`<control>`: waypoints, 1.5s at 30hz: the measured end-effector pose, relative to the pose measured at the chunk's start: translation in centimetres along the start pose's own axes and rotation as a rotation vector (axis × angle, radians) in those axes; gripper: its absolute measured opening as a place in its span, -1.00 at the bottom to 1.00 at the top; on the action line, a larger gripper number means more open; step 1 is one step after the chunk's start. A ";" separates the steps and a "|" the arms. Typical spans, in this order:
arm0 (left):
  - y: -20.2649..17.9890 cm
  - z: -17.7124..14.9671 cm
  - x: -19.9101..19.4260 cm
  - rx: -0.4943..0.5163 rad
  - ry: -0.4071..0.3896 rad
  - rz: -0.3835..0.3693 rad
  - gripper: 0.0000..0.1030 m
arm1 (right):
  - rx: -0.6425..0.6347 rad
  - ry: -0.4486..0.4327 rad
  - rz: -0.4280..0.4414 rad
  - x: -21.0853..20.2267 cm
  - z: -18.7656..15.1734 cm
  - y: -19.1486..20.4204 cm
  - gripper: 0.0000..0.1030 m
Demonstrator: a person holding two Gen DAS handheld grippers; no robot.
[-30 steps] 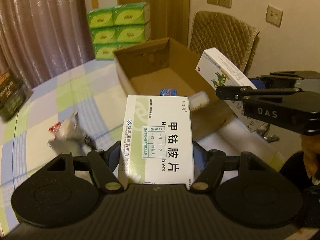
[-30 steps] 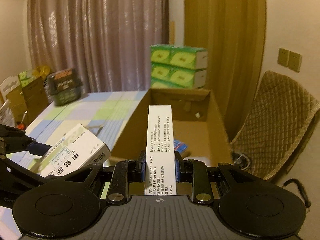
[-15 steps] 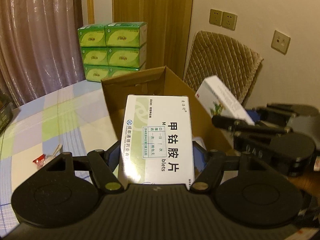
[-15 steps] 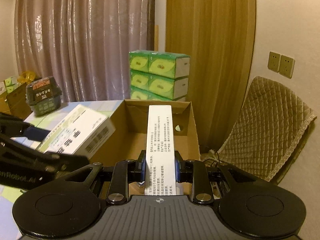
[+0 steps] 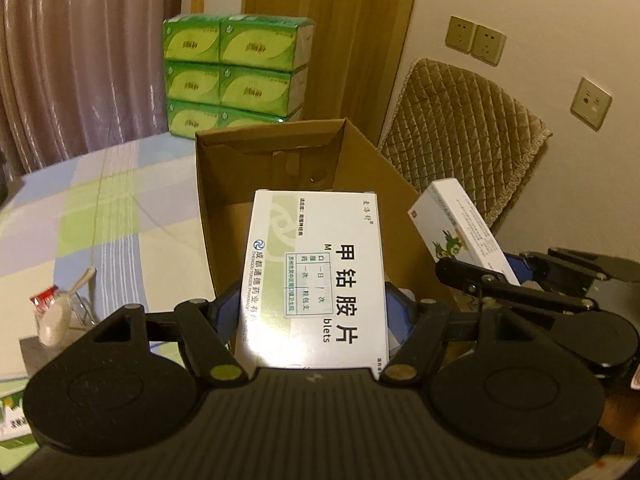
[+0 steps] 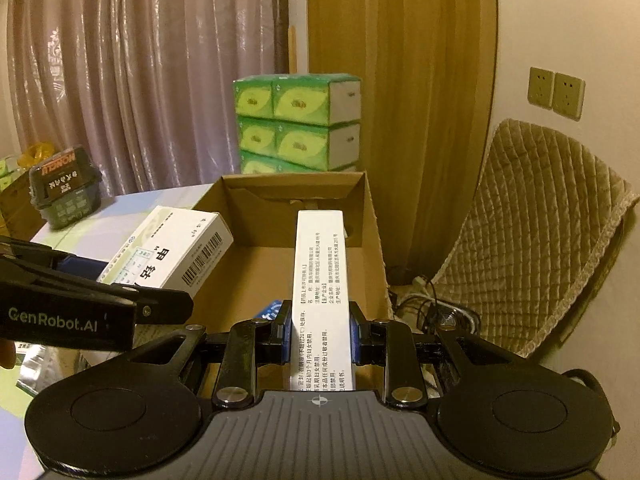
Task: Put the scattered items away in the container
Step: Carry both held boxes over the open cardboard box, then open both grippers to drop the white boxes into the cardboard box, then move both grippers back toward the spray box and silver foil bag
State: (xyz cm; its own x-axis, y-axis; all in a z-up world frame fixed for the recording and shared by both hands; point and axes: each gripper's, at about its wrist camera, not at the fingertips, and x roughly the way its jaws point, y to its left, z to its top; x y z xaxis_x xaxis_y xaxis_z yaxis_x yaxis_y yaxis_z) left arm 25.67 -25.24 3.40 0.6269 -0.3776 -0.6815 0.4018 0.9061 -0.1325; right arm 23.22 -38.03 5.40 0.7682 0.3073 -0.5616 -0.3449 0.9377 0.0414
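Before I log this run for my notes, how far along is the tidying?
Done: a small blue packet lies in the cardboard box. In hand: the left gripper and right gripper each hold a medicine box over the opening, unreleased. Left: a plastic packet on the table.

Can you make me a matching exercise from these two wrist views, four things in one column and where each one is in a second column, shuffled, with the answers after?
Things
1. wide white medicine box
2. narrow white medicine box
3. stack of green tissue packs
4. quilted chair

Places
A. behind the cardboard box, by the curtain
B. clamped in the right gripper
C. right of the cardboard box, by the wall
D. clamped in the left gripper

Pairs: 1-D, 2-B, 3-A, 4-C
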 end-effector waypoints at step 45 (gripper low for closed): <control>4.9 -5.6 -5.3 -0.093 -0.017 0.075 0.41 | -0.025 -0.008 0.023 -1.4 -2.7 1.6 0.57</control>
State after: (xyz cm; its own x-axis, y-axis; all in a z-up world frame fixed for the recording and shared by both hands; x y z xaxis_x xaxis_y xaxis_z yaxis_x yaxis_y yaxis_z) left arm 20.55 -17.67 2.32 0.6647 -0.3104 -0.6796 0.2899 0.9455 -0.1484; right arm 20.12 -37.39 4.05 0.7643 0.3296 -0.5543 -0.3753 0.9263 0.0334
